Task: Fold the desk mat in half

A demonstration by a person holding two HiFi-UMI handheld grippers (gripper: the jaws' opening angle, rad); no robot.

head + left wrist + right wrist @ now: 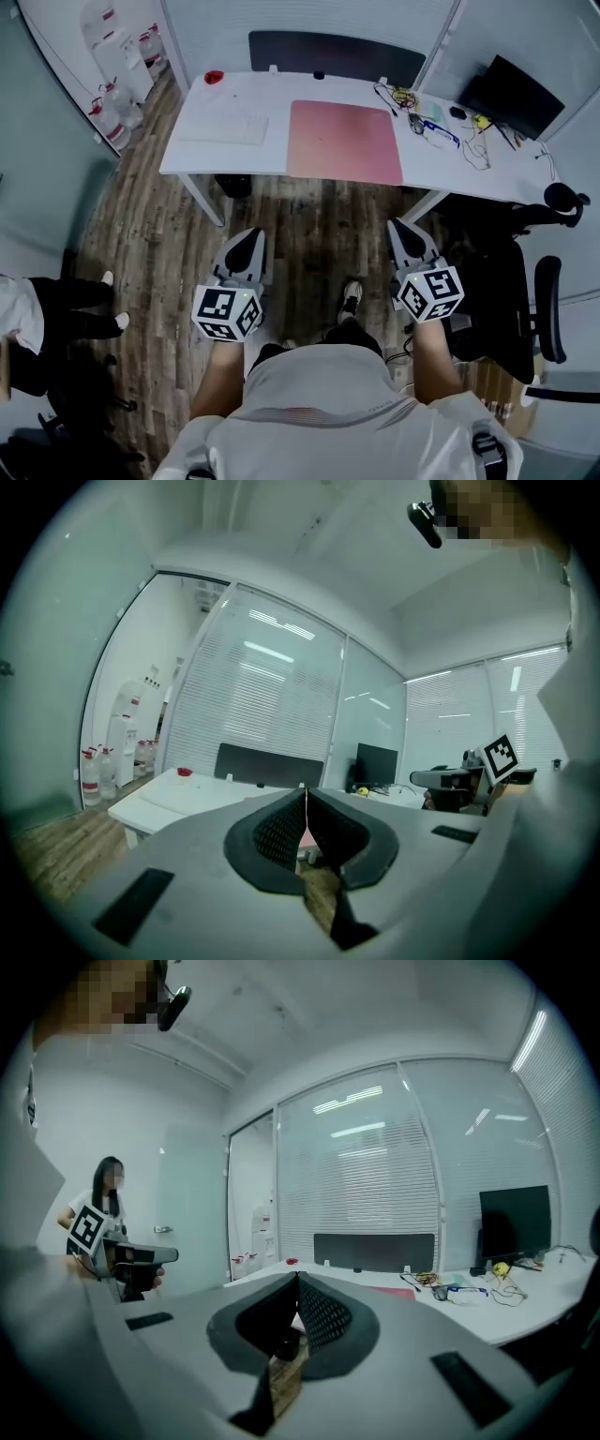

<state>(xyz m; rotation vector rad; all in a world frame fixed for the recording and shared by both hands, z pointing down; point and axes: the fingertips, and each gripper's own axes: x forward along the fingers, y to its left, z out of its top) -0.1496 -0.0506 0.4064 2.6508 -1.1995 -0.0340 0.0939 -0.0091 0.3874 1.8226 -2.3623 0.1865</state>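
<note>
**Over the floor, short of the desk: both grippers shut and empty, mat flat**

At the desk's (272, 94) near edge, about the middle, the pink desk mat (344, 141) lies flat and unfolded, one layer, with its front edge along the desk's front edge. Neither gripper touches it.

Left gripper (253, 236): over the wood floor (309, 225), well short of the desk, tips pointing at it. Its own view shows the jaws pressed together with nothing between the pads.

Right gripper (398, 228): same height in the head view, level with the left one and also well short of the desk. Jaws pressed together, nothing pinched.

Also on the desk:
- white keyboard (225, 128), left of the mat and apart from it
- small red thing (214, 77) at the far left corner; can't tell what it is
- a tangle of cables and small items (427, 120), just right of the mat
- black monitor (511, 94) at the far right
- dark panel (333, 54) along the back edge

Containers: several big water jugs (114, 111) with red caps stand on the floor left of the desk, beside a white dispenser (117, 52). Fill level is not readable.

A black office chair (511, 300) sits right of the right gripper. Another person (52, 314) is at the left edge of the head view.
</note>
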